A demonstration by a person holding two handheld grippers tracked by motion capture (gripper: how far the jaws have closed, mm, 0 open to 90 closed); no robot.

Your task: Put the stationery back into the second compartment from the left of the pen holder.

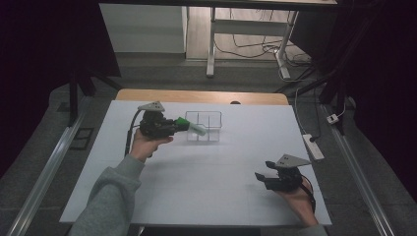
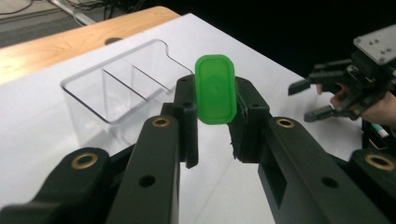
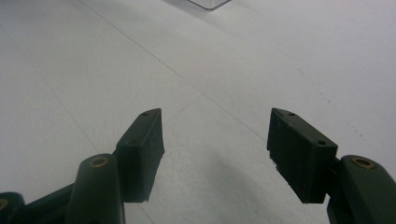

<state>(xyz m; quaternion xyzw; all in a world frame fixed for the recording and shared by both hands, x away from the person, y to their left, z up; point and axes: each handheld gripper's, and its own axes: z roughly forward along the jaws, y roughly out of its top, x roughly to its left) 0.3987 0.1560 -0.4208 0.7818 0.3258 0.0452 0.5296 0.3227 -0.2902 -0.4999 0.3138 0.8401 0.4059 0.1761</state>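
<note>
— Where was the green thing when you looked?

— In the left gripper [image 1: 173, 125], clamped between its jaws. It was a small green-capped tube [image 2: 215, 88], the green end pinched and a pale body sticking out to the right toward the clear divided organizer box [image 1: 204, 126] at the far middle of the white table [image 1: 211, 191]. The tip hung right at the box's left wall, over it or just short of it; I couldn't tell which.

— And the other hand?

— The right gripper [image 1: 264, 176] rested low at the near right, well apart from the box, jaws spread wide with nothing between them.

— What worried you?

— The grip, mostly. The jaws held the tube only by its cap end, so the long body looked free to swing or slip out before it cleared the wall. The box also seemed light and nothing held it down; I reckoned a nudge from the tube could shove it along the table or tip it. And with narrow compartments, a tilted drop might have left the tube propped across a divider.
</note>
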